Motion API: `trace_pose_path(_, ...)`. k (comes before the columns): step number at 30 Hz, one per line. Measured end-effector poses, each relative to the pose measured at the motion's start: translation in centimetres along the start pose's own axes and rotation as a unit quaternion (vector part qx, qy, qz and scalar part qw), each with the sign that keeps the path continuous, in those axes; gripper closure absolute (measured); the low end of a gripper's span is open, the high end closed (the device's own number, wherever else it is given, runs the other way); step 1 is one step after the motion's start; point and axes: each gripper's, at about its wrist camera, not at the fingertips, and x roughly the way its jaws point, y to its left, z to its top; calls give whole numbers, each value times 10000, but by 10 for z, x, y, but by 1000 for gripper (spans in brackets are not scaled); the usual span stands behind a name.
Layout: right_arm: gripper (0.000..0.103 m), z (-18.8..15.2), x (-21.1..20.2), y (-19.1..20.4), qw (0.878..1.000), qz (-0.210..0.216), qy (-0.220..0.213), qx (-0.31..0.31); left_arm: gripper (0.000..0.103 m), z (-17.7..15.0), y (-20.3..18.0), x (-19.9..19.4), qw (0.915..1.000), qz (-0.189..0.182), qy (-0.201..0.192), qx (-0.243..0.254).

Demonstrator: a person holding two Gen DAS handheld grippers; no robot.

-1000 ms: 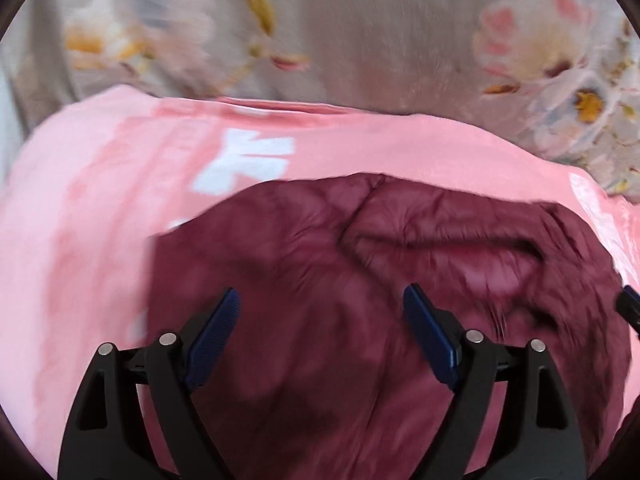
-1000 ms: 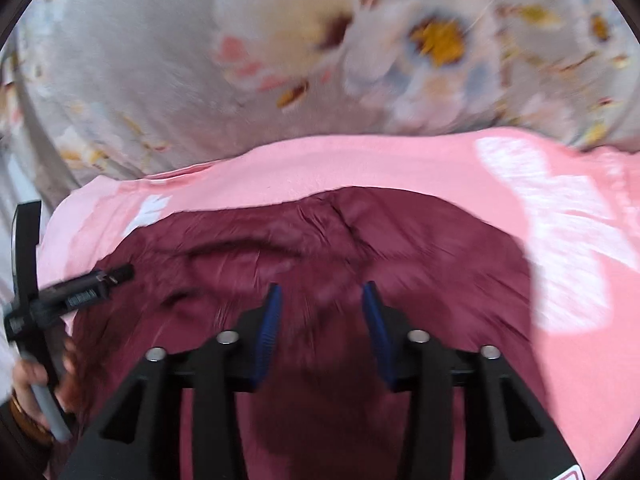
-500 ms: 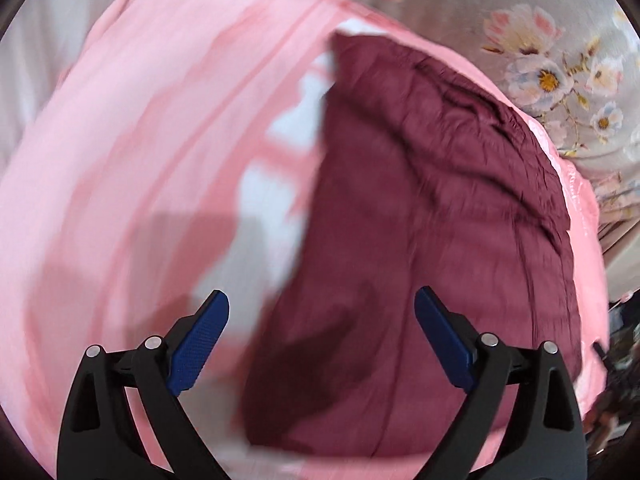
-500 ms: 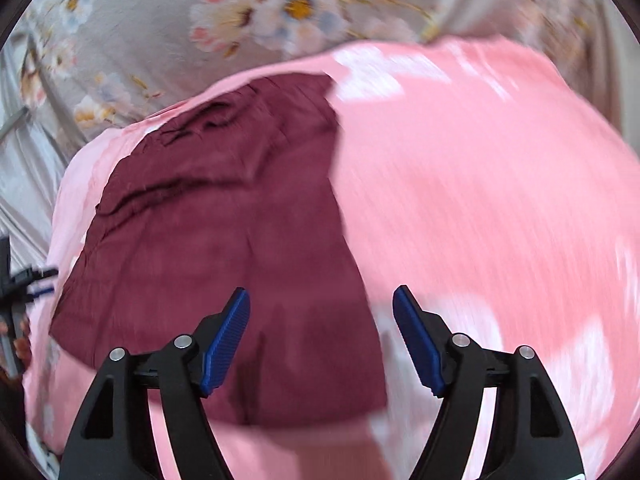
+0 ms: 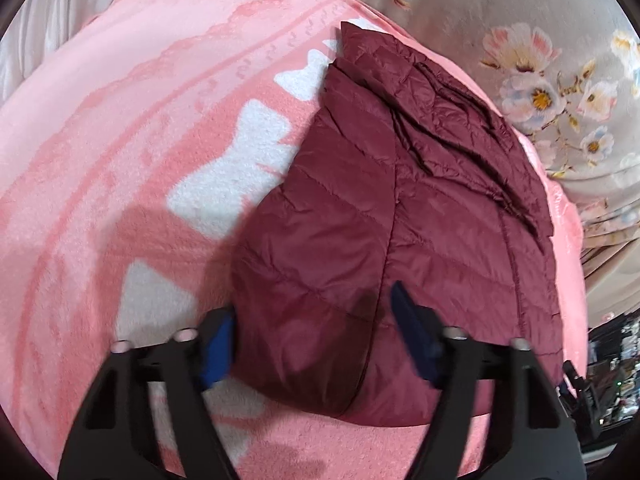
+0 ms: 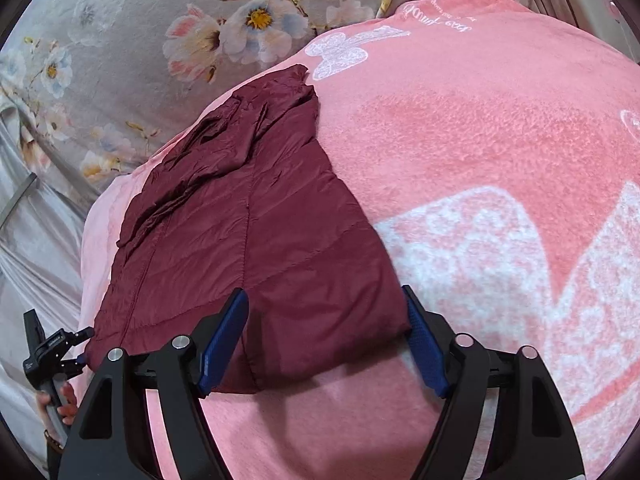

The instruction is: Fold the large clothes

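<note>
A dark red quilted jacket [image 5: 400, 208], already folded narrow, lies flat on a pink blanket [image 5: 140, 140] over a bed. The left gripper [image 5: 310, 332] tilts steeply down at its near left corner, fingers apart and just been closing, the hem between them but not pinched. The right gripper [image 6: 324, 336] slopes down over the near right corner, fingers apart, having closed a little. The step looks like taking the hem; next, both must clamp and carry it toward the collar.
</note>
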Motion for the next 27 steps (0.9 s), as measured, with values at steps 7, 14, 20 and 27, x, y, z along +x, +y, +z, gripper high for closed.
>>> trace_pose_path(7,96,-1,-15,4,9991,367,-206,108,97,-4,10,-21,9997,-178,-123,-153)
trace_pose_path(14,98,-19,-93,22,9940,703,-590,-599,99,-24,7,-99,9965,-668,-484,142)
trace_pose_path(20,98,-36,-201,35,9817,1132,-1178,-983,100,-53,13,-197,9894,-1197,-810,138)
trace_pose_path(27,98,38,-215,72,9628,1419,-2118,-899,99,3,-32,-246,9767,-1251,-1673,486)
